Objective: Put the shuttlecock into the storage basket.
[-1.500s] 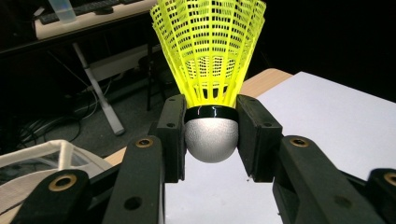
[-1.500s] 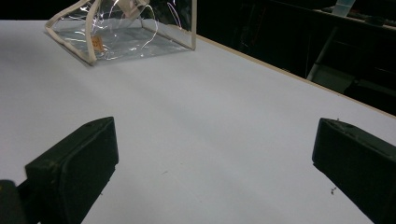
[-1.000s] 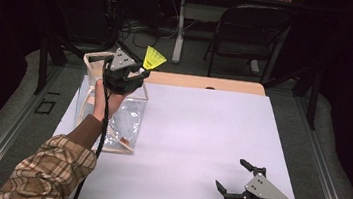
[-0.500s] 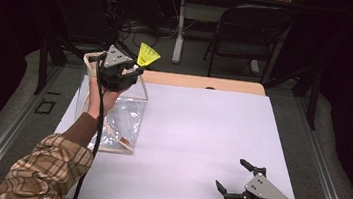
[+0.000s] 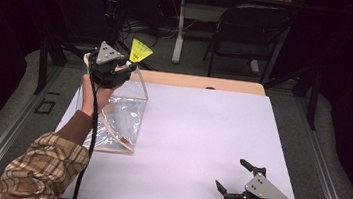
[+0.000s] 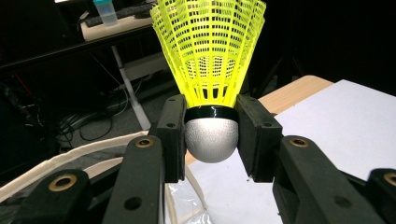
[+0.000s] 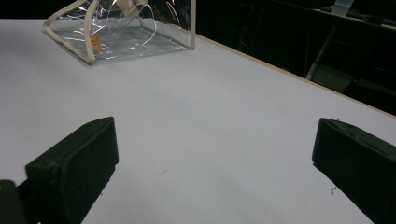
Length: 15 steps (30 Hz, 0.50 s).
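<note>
- Black pads of the left gripper (image 6: 211,135) pinch the grey rounded cork of a yellow shuttlecock (image 6: 211,56), one pad on each side, at the centre of the left gripper view; the mesh skirt fans upward to the top edge.
- In the high view that gripper (image 5: 127,66) sits in the upper left, with the shuttlecock (image 5: 140,51) sticking out past the far edge of the table (image 5: 201,132).
- Just below it stands a clear plastic bag (image 5: 117,118) with pale trim, its open top under the hand (image 5: 96,88); a plaid sleeve (image 5: 38,169) runs to the lower left corner.
- At the lower right of the high view, the right gripper (image 5: 235,179) rests on the white tabletop with jaws spread wide and nothing between them.
- Its own view shows bare white surface between the pads, and the bag (image 7: 126,32) well apart at the upper left.
- Behind the table, a folding chair (image 5: 252,32) and cables on the floor (image 5: 137,24) lie in the dark.
</note>
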### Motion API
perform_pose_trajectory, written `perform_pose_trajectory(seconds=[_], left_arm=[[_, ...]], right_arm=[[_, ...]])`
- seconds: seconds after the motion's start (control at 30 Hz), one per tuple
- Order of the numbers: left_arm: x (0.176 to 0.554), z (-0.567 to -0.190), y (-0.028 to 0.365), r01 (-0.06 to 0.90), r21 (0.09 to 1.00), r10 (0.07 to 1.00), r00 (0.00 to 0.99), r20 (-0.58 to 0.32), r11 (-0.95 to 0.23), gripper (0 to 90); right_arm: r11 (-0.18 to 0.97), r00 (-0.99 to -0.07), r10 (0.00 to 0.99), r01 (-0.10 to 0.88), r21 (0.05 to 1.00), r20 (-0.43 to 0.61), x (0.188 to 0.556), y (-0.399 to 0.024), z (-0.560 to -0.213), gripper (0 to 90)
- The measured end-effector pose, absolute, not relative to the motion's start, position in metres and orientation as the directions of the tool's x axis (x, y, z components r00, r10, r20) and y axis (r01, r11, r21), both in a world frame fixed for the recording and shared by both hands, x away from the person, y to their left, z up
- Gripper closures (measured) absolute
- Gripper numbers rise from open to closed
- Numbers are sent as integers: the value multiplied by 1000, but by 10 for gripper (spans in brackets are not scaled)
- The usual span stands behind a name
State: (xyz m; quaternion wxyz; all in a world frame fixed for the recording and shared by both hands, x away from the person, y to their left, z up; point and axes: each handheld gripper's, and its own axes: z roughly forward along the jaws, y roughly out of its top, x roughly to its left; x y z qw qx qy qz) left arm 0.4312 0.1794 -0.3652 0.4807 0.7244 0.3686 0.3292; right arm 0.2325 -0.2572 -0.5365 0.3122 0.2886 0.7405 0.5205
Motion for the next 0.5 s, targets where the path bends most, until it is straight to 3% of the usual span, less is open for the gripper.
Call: perform_pose_trajectory(seconds=[0.5], left_arm=[[434, -363, 195, 225, 942, 871, 478, 115, -248, 652]], right_arm=[[292, -639, 752, 103, 951, -162, 233, -257, -537, 0]])
